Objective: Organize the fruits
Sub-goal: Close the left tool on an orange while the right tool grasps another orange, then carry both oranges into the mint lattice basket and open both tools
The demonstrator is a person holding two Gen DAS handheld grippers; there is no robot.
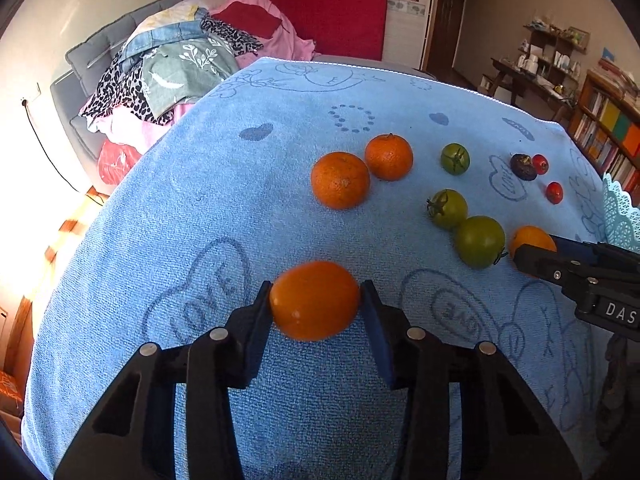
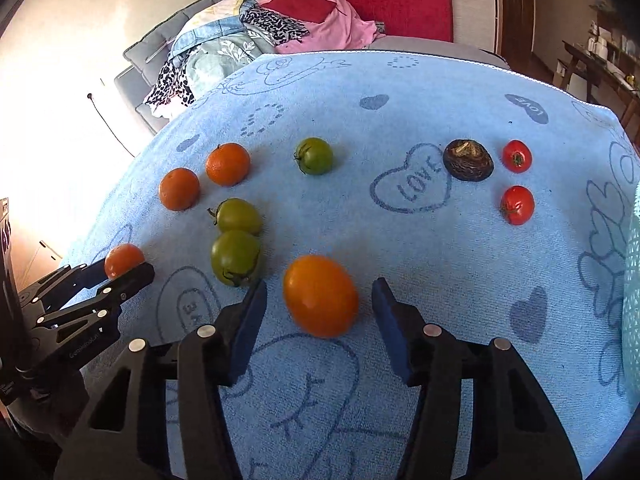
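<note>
Orange and smooth, one orange tomato (image 1: 315,300) sits pinched between the two fingers of the left gripper (image 1: 316,302); both pads touch its sides. In the right wrist view this same fruit shows at 9 o'clock, poking out from those black fingers.

A second orange tomato (image 2: 320,295) lies on the blue towel (image 2: 400,240) between the fingers of the right gripper (image 2: 320,300). Those tongs are spread wide, and there is a gap on each side of the fruit, so they hold nothing. In the left wrist view that gripper comes in from 3 o'clock and hides part of this tomato.

In the right wrist view, two green tomatoes (image 2: 236,236) touch each other at about 10 o'clock from the loose orange tomato. A third green tomato (image 2: 315,155) sits alone at 12 o'clock, farther up the towel. Two mandarins (image 2: 204,180) lie just beside each other at 10 o'clock, past the green pair.

Over at 2 o'clock, two small red tomatoes (image 2: 517,182) rest one above the other. A dark brown wrinkly fruit (image 2: 468,160) lies just beside the upper one.

A pale teal lacy basket (image 1: 620,216) peeks in at the 3 o'clock edge of the left wrist view. Behind the towel, a heap of clothes (image 1: 176,60) lies on a grey sofa (image 1: 80,64).
</note>
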